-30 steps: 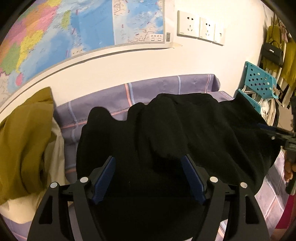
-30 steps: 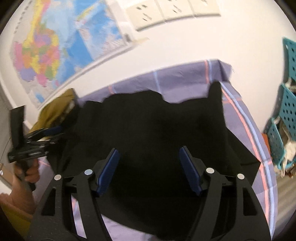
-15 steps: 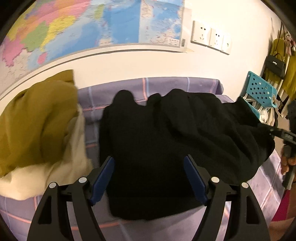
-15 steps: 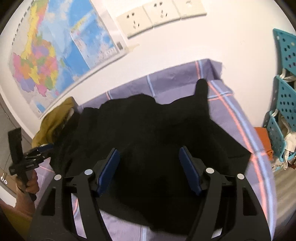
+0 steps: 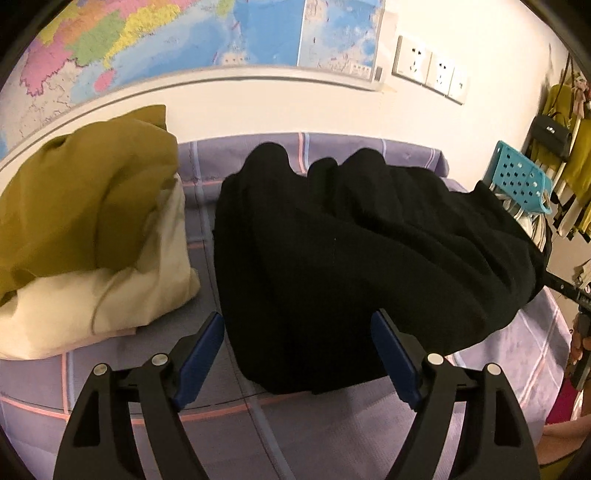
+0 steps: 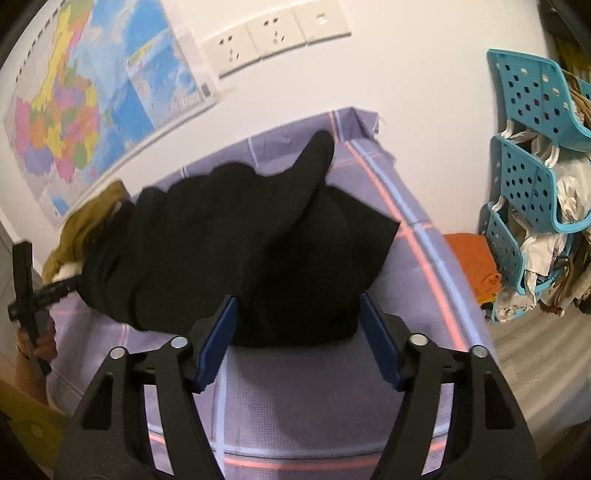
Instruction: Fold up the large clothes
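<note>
A large black garment (image 5: 369,251) lies bunched and partly folded on the purple plaid sheet (image 5: 314,435); it also shows in the right wrist view (image 6: 240,251). My left gripper (image 5: 297,356) is open and empty, held just in front of the garment's near left edge. My right gripper (image 6: 297,334) is open and empty, its blue pads flanking the garment's near right edge without gripping it. The left gripper also shows at the left edge of the right wrist view (image 6: 40,295), and the right one at the right edge of the left wrist view (image 5: 576,295).
A pile of mustard and cream clothes (image 5: 85,236) lies left of the black garment. Teal perforated baskets (image 6: 532,155) stand right of the bed with an orange cloth (image 6: 472,258) below. A wall with a map (image 5: 184,37) and sockets (image 6: 273,33) backs the bed.
Both grippers have pulled back toward the near edge of the bed, away from the black garment. More bare sheet now shows in front of it. Both stayed open.
</note>
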Demonstrator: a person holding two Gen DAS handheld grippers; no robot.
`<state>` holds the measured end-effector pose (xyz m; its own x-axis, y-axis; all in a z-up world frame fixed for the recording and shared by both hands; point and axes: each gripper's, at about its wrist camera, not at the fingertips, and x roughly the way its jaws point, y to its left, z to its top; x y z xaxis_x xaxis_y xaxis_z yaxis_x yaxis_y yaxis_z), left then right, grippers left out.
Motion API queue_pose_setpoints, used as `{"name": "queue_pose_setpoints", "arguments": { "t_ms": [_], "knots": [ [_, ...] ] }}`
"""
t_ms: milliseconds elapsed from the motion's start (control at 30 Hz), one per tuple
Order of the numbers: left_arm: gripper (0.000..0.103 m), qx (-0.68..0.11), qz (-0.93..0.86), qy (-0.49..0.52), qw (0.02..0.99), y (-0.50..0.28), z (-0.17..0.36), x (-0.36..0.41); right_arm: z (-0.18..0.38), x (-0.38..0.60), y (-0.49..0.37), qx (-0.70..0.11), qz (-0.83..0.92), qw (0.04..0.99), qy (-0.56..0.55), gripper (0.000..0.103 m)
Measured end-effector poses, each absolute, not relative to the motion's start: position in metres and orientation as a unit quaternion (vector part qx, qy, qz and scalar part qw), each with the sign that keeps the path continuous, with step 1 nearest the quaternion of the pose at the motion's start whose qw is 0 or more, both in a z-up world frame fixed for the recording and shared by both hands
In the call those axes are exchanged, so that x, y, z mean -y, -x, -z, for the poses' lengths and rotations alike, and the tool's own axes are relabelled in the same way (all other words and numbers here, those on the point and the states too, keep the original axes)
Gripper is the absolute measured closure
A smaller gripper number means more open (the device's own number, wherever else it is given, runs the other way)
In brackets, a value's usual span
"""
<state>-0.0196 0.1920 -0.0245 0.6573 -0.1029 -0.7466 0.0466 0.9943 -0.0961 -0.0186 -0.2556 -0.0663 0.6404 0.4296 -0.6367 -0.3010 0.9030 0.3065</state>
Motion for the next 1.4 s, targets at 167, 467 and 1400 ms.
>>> {"name": "queue_pose_setpoints", "arguments": {
  "t_ms": [167,467,1400],
  "knots": [
    [0.024,-0.418,0.042,0.051,0.906,0.016,0.03,-0.196,0.065,0.267,0.017,-0.357,-0.212,0.904,-0.101,0.09],
    [0.024,-0.426,0.03,0.047,0.903,0.012,0.035,-0.194,0.047,0.278,0.014,-0.327,-0.168,0.926,-0.087,0.101],
    [0.083,-0.415,0.058,0.045,0.907,0.035,0.036,-0.201,0.04,0.144,0.022,-0.33,-0.319,0.888,0.009,0.101]
  ]
}}
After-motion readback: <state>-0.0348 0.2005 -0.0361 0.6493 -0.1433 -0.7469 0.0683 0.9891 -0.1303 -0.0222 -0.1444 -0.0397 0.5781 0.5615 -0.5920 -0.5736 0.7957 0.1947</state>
